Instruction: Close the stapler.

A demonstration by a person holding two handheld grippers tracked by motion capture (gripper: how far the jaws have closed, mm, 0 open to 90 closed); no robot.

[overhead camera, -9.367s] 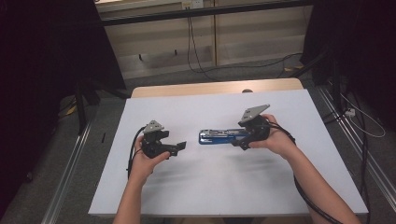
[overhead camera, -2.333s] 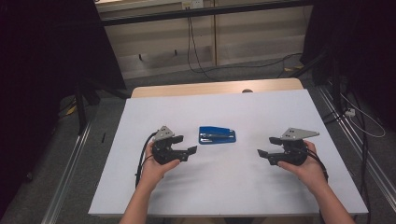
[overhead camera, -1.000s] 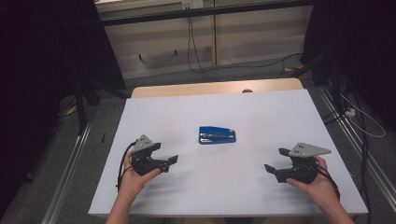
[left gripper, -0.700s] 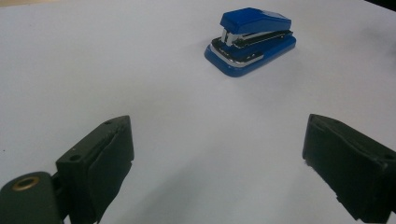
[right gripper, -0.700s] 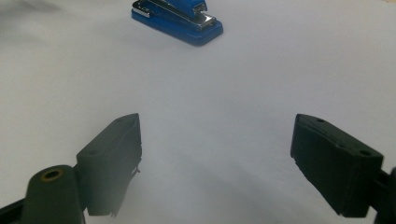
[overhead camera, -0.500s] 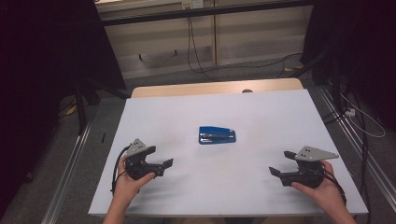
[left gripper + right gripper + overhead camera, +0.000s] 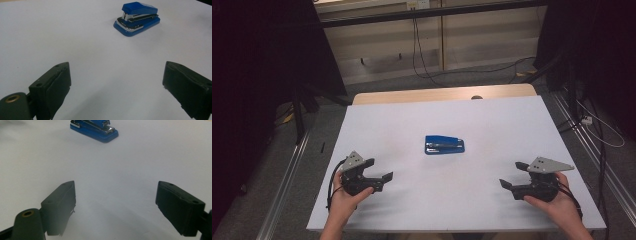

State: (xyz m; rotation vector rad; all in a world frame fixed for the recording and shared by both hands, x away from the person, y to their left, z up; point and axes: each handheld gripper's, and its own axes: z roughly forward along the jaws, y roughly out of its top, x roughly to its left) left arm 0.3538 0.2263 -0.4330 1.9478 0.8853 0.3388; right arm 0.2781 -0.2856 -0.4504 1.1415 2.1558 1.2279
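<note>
Both grippers stand with jaws wide apart and nothing between them. Left gripper sits low over the near left part of the table, its hand wrapped around the body from below and behind, forearm entering from the bottom edge, jaws pointing right and slightly away toward the middle. Right gripper is held at the near right, hand gripping from behind, jaws pointing left toward the centre. Stapler lies flat near the middle of the table, well apart from both grippers; the left gripper view shows it ahead and to the right, the right gripper view ahead and to the left.
</note>
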